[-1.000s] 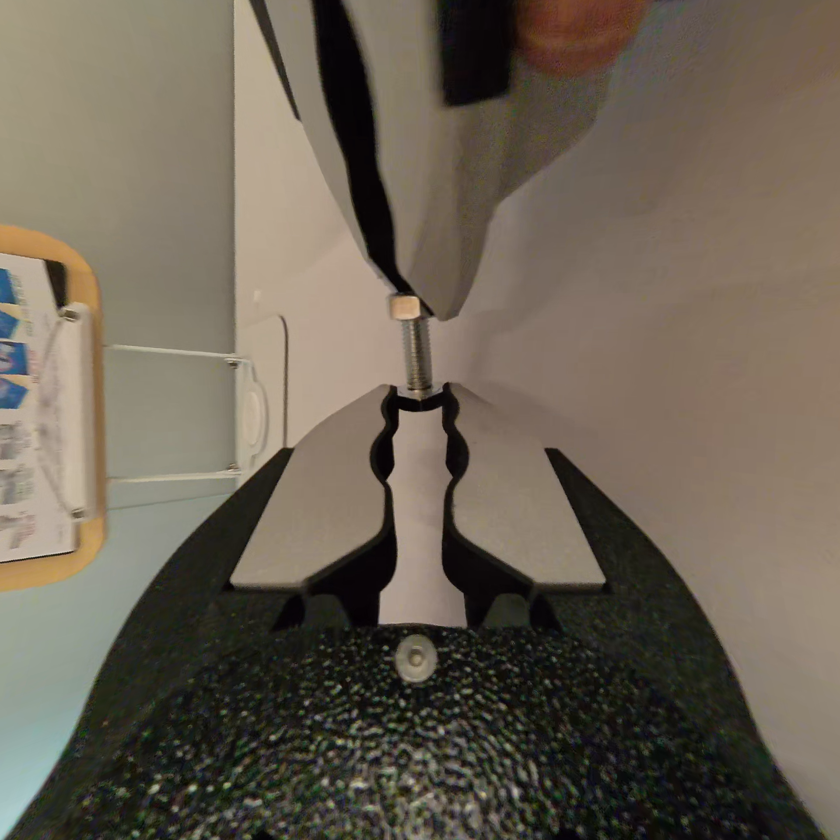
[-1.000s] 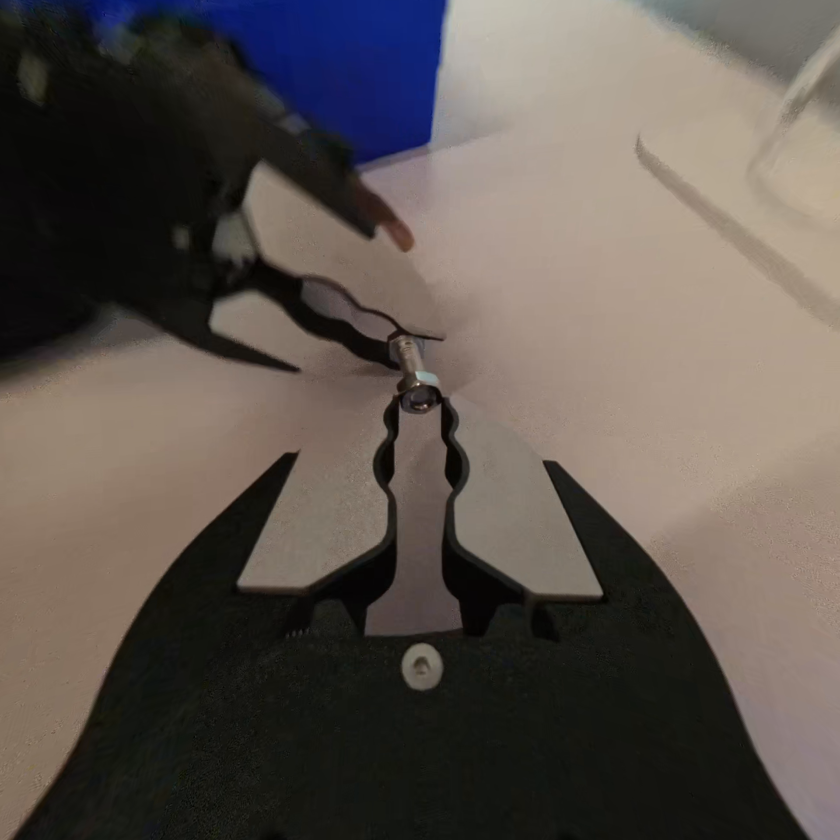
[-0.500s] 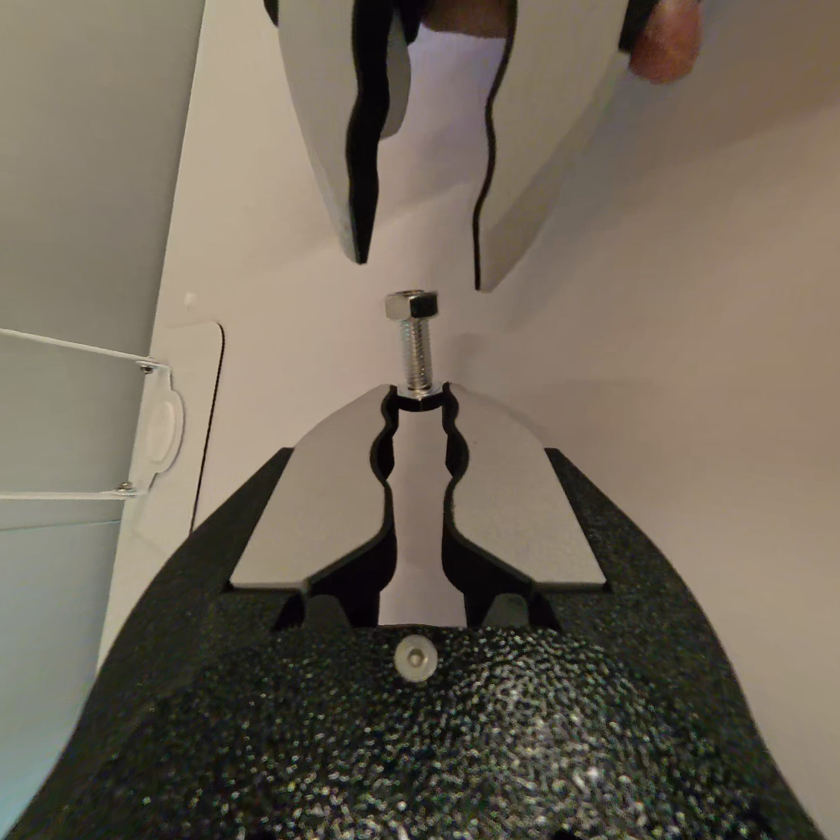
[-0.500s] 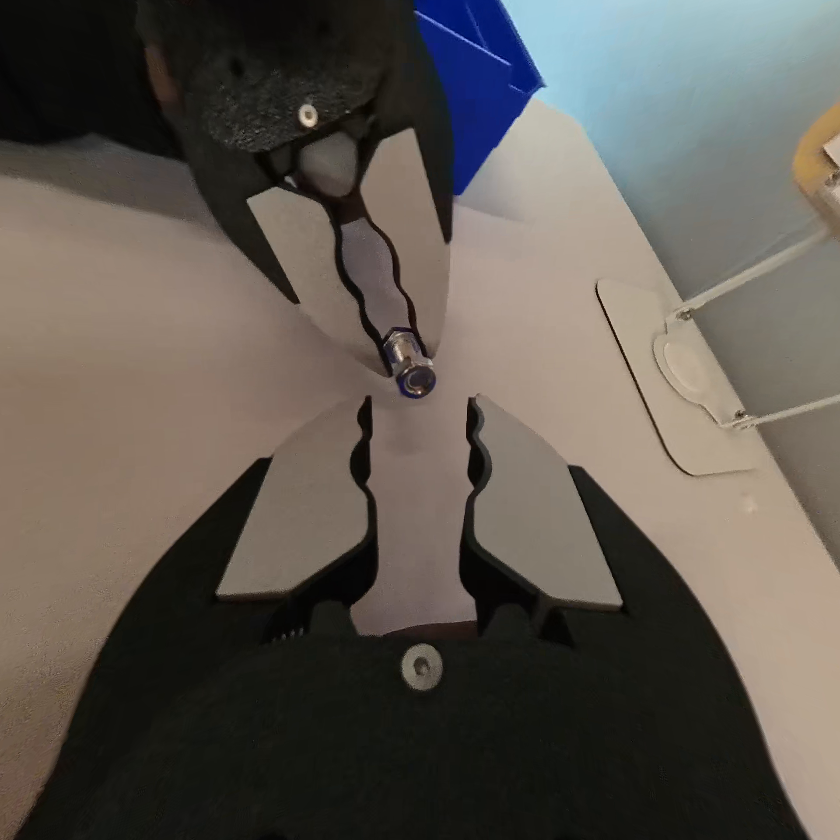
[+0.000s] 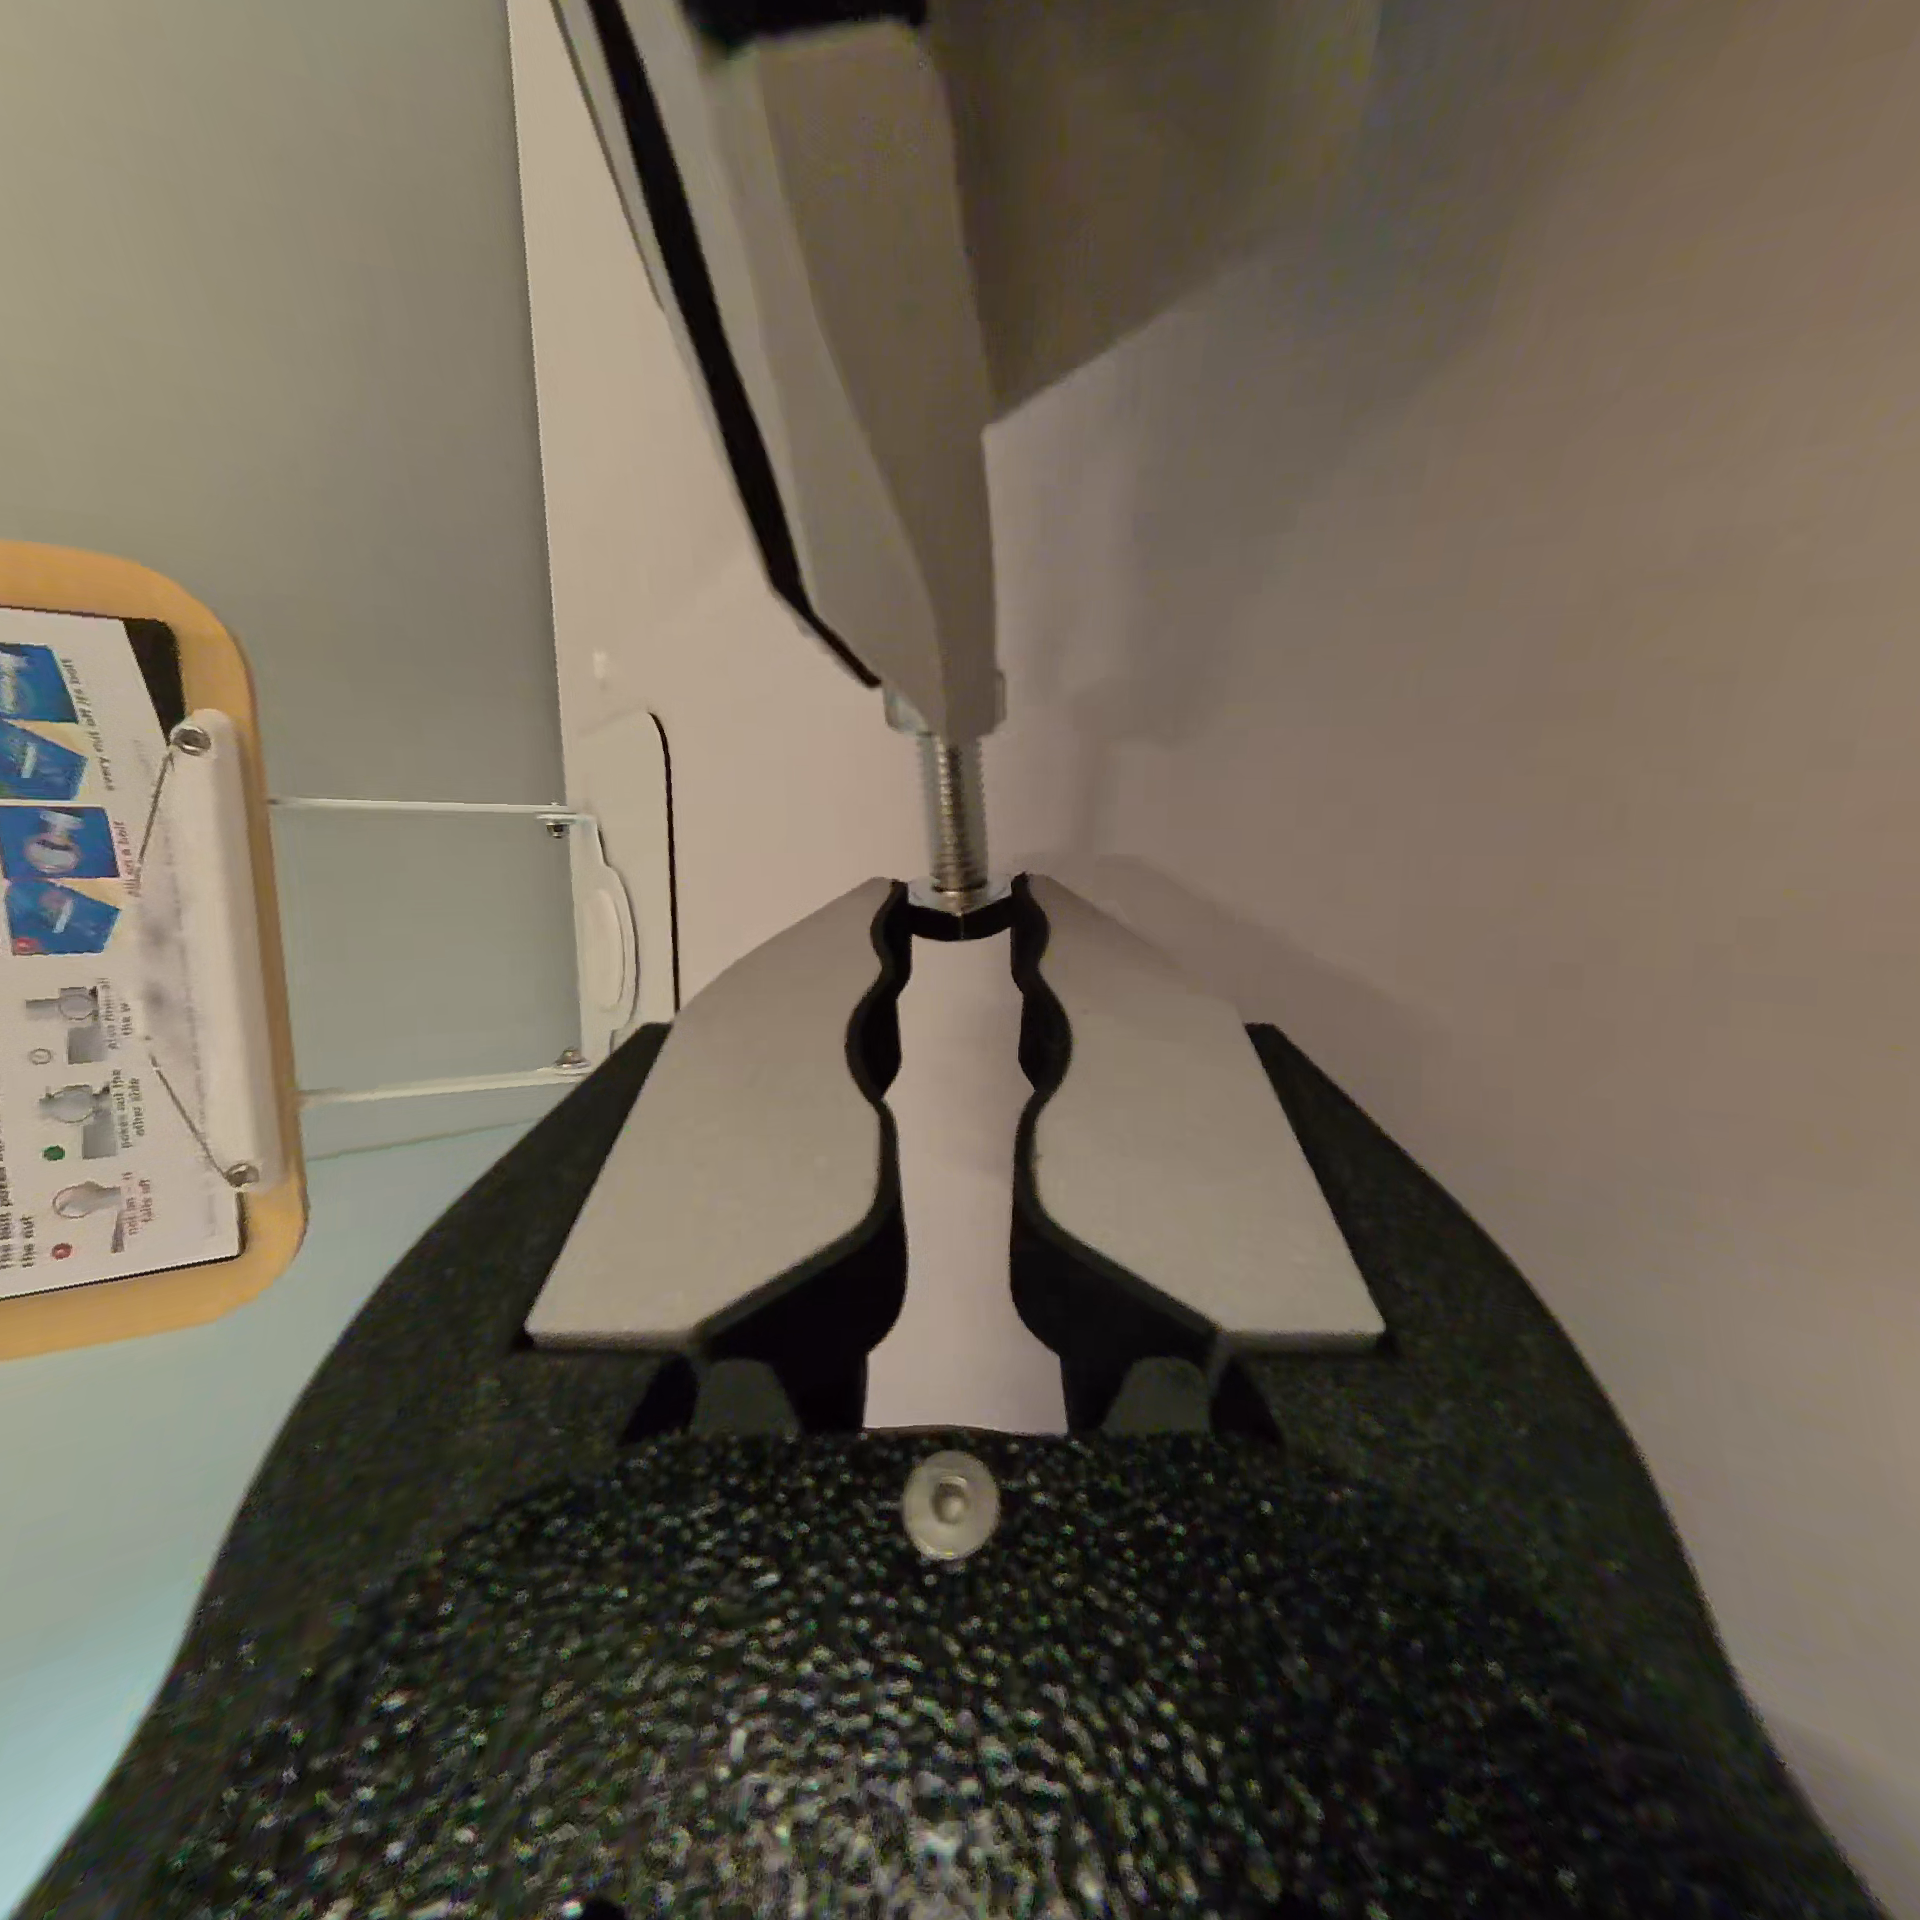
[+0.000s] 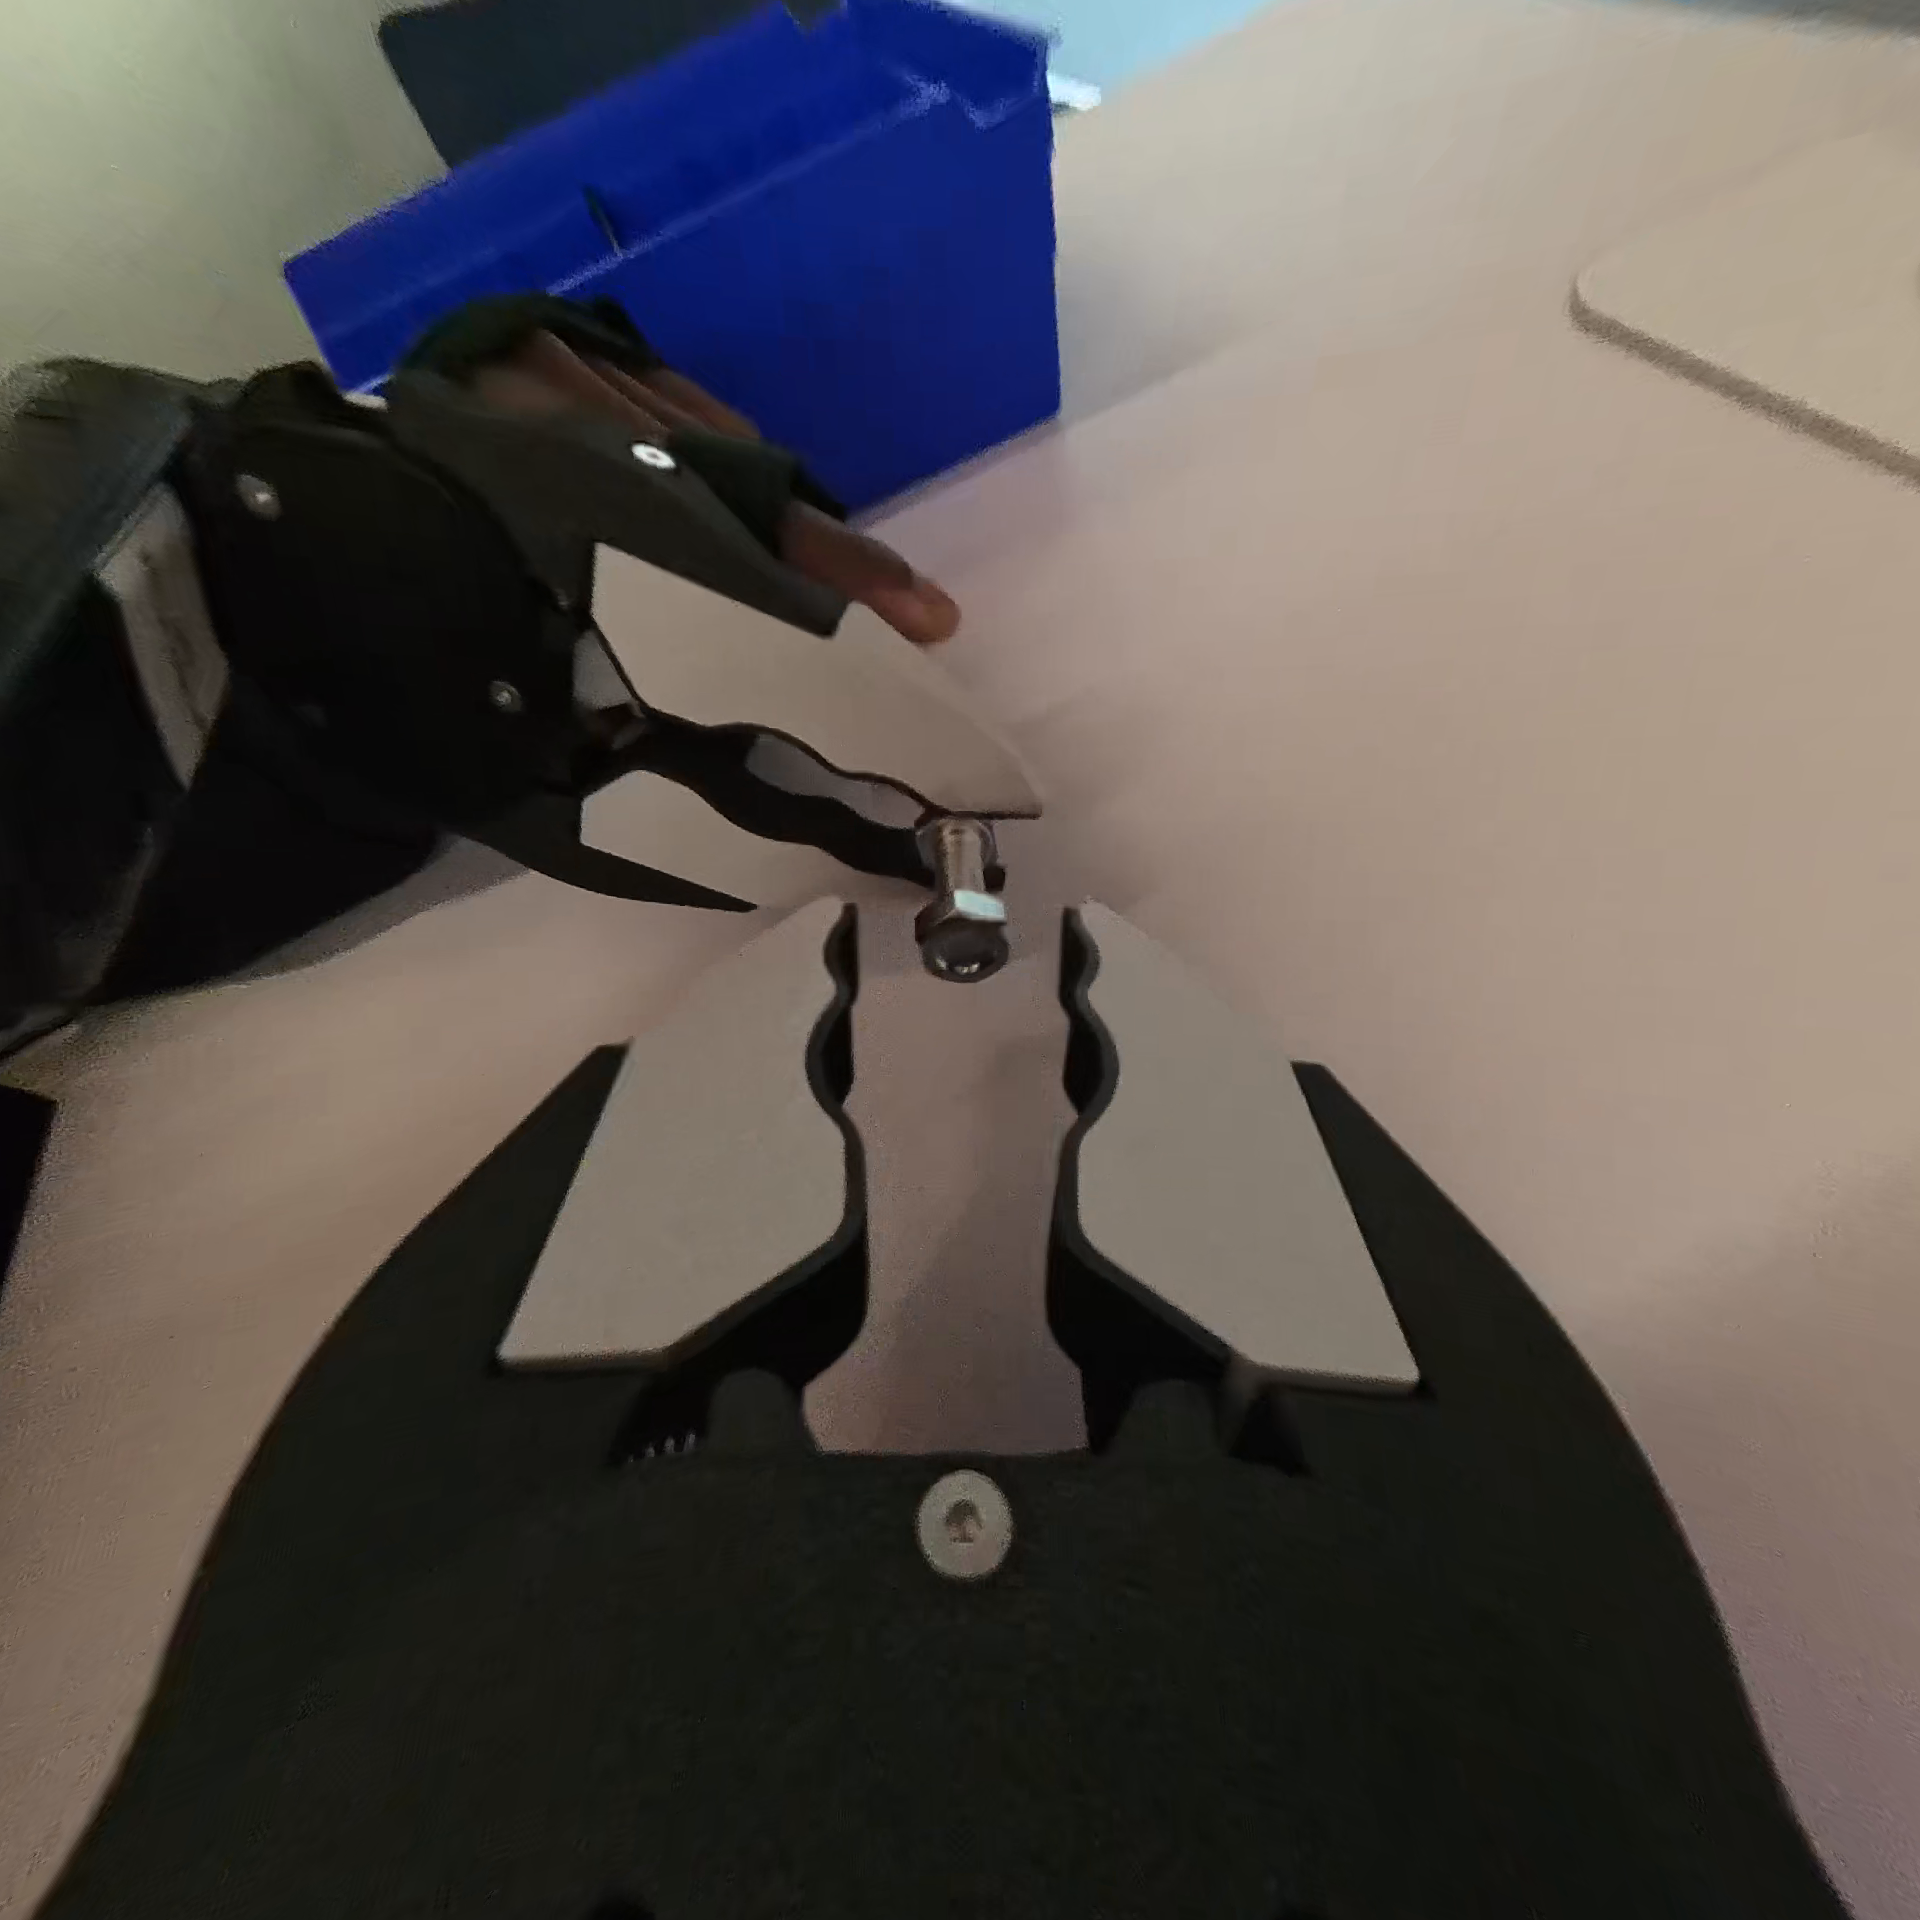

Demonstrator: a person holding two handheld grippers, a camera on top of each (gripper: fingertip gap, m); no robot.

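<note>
Left wrist view: left tongs clamped on hex head of a silver bolt, both pads pressed on head, threaded shank sticking out fwd past the tips. Nut sits at far end of shank. Right tongs come in from top of frame, one finger edge-on over the nut, so contact can't be judged from here. Right wrist view: right tongs open, nut between the tips w/ a gap each side, pads not touching it. Left tongs reach in from left holding bolt above white desk; gloved hand w/ bare fingertips on that tool. Blue bin behind on desk, well apart. Left view bkgd: wooden board w/ printed sheet at left edge, clear stand beside it at desk edge
</note>
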